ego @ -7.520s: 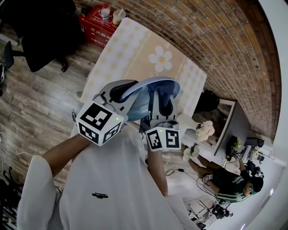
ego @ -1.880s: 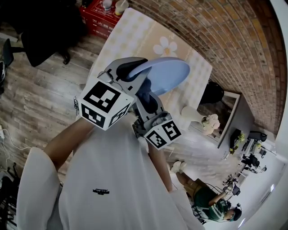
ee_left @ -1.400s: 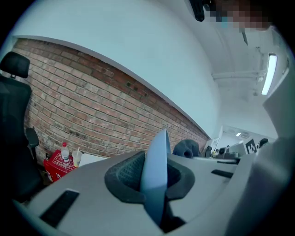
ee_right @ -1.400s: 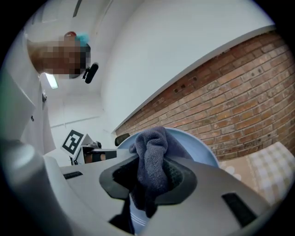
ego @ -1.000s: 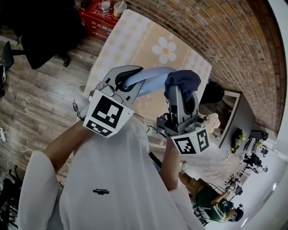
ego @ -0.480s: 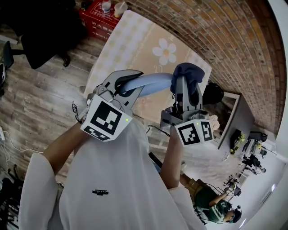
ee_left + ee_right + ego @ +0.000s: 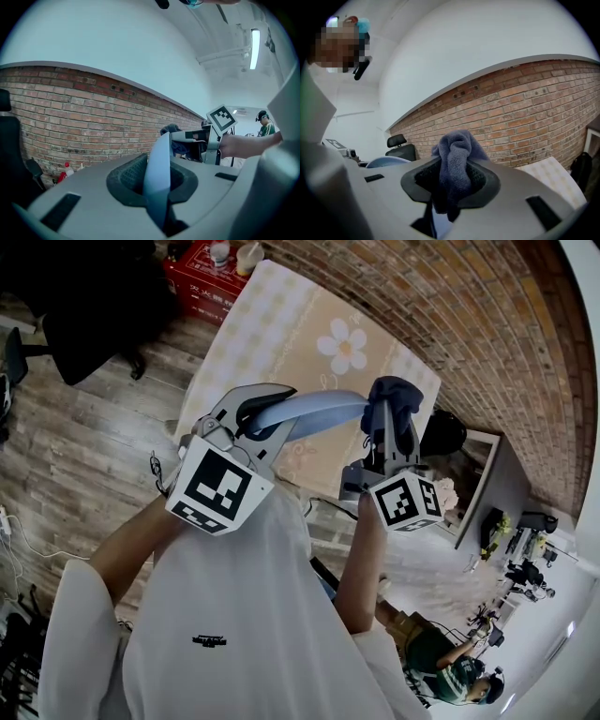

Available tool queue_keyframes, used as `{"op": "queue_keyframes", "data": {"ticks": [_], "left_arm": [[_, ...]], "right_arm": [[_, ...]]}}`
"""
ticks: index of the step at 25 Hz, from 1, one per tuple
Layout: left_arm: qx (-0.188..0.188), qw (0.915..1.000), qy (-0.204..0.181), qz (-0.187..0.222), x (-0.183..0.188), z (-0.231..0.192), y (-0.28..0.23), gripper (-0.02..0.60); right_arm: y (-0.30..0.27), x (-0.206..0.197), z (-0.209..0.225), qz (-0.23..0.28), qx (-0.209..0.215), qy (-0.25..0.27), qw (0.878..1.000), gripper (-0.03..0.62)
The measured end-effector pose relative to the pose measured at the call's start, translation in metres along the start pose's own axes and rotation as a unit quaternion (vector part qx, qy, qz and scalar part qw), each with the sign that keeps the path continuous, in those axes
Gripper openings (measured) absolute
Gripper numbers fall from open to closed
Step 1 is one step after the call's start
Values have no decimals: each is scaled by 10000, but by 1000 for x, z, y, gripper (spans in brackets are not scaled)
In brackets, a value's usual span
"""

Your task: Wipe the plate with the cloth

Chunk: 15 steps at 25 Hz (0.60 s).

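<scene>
In the head view my left gripper (image 7: 265, 413) is shut on the rim of a pale blue plate (image 7: 309, 409), held in the air and tilted nearly edge-on. My right gripper (image 7: 392, 413) is shut on a dark blue cloth (image 7: 394, 395), just right of the plate's far edge. The left gripper view has the plate (image 7: 158, 180) edge-on between the jaws of the left gripper (image 7: 157, 180), with the cloth (image 7: 172, 138) beyond it. In the right gripper view the cloth (image 7: 454, 173) bunches up out of the right gripper (image 7: 452, 180), and the plate (image 7: 386, 161) shows at left.
Below lies a table with a beige checked cloth bearing a flower print (image 7: 342, 345). A red box (image 7: 204, 282) with bottles sits at its far end, next to a black chair (image 7: 89, 329). A brick wall (image 7: 450, 324) runs along the right. Another person (image 7: 441, 657) stands at lower right.
Earlier the right gripper worked the cloth against the plate. Over the last second it has drawn off to the right, and the plate has tilted to nearly edge-on.
</scene>
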<state>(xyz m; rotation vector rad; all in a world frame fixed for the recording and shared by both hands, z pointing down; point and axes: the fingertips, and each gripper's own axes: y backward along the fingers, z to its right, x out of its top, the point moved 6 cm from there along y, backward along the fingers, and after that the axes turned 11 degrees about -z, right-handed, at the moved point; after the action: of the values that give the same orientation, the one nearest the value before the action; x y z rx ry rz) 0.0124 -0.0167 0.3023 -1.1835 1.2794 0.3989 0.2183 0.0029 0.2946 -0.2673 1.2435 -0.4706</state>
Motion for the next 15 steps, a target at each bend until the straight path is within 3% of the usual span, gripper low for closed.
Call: {"op": "queue_keyframes", "data": {"ticks": [15], "left_arm": [[82,9996,186,172,5,-9,1,48]], "right_arm": [[-9,-44,38,-400,-639,-442,9962,117]]}}
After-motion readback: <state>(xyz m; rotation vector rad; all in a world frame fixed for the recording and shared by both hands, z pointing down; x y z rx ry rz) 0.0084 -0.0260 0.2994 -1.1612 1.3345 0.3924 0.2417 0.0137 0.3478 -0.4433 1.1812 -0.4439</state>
